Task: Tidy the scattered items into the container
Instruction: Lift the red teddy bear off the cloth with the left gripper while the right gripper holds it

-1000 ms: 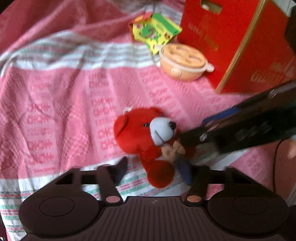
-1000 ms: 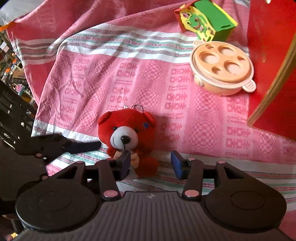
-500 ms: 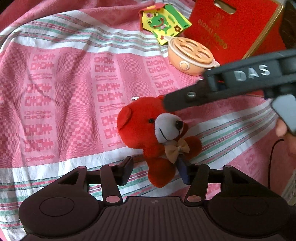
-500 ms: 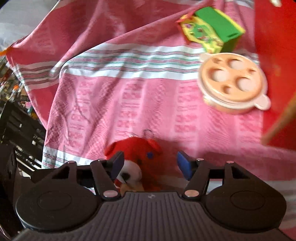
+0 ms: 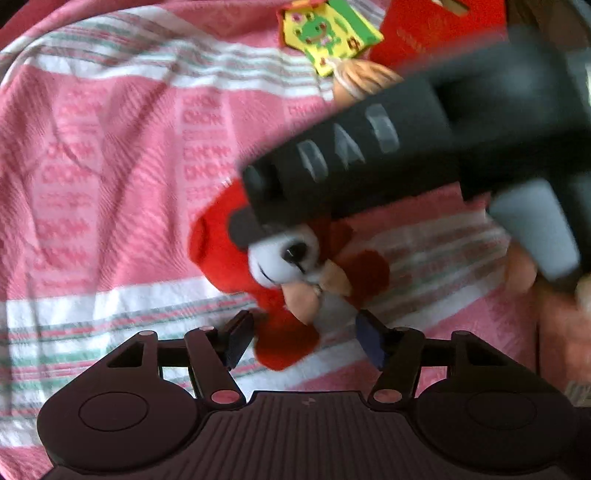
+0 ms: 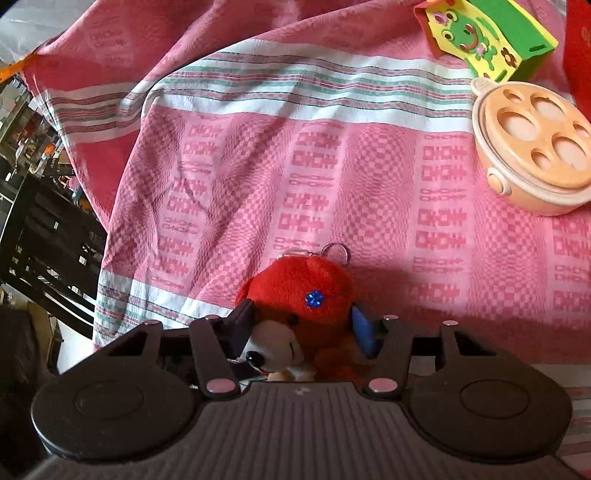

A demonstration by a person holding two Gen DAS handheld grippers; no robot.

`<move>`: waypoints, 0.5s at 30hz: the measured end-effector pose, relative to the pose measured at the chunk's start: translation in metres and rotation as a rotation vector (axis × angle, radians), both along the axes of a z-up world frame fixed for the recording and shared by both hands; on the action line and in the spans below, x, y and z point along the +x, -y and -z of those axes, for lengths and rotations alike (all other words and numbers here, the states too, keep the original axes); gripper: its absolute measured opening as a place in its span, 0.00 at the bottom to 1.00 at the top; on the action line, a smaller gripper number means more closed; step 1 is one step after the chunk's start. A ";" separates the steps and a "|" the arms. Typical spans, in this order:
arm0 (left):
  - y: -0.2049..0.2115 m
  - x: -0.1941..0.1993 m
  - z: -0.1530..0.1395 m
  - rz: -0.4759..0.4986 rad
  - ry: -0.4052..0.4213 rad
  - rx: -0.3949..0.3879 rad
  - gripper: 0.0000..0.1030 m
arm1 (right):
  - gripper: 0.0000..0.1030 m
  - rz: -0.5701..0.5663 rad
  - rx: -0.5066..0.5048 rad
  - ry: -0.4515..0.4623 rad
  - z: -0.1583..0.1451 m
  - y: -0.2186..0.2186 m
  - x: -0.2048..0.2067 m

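Observation:
A red teddy bear (image 5: pixel 229 251) with a white muzzle lies on the pink checked cloth (image 5: pixel 110 166). My left gripper (image 5: pixel 304 338) straddles the bear's lower leg; its jaws are opening and the pads stand clear of the plush. In the right wrist view my right gripper (image 6: pixel 301 319) is closing around the bear's head (image 6: pixel 299 284), and both pads touch its sides. From the left wrist view the right gripper's black body (image 5: pixel 369 147) hides the top of the bear's head. The red box (image 5: pixel 424 29) stands at the far right.
A green and yellow frog box (image 6: pixel 491 40) and a peach toy pot with a holed lid (image 6: pixel 535 147) sit near the red box. The cloth's edge drops off at the left, with black furniture (image 6: pixel 44 240) beyond. A person's fingers (image 5: pixel 521 269) hold the right gripper.
The right gripper came down from beside the bear onto its head and closed in on it. The left gripper's jaws widened around the leg. The bear's face tipped up.

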State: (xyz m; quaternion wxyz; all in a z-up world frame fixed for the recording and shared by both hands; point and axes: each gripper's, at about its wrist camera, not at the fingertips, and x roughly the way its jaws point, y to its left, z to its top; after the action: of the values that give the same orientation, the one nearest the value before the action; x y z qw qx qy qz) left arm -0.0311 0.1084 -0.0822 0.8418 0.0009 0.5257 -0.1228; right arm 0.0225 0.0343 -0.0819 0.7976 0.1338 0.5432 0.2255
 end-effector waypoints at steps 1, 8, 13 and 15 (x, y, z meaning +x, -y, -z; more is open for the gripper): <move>0.003 -0.002 0.000 0.011 0.014 0.032 0.50 | 0.59 -0.001 0.000 -0.002 0.000 0.000 0.000; -0.012 0.002 -0.003 0.006 -0.008 -0.035 0.42 | 0.66 -0.020 0.026 -0.022 0.003 0.005 0.004; -0.014 0.003 -0.004 0.014 -0.015 -0.031 0.46 | 0.62 -0.035 0.039 -0.048 0.017 -0.001 0.010; -0.017 0.001 -0.006 -0.002 -0.010 -0.018 0.57 | 0.59 -0.033 0.032 -0.030 0.016 -0.004 0.005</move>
State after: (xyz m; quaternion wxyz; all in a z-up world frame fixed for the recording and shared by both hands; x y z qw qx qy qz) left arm -0.0297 0.1250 -0.0763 0.8393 -0.0079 0.5287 -0.1266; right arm 0.0276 0.0386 -0.0976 0.7832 0.1408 0.5538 0.2452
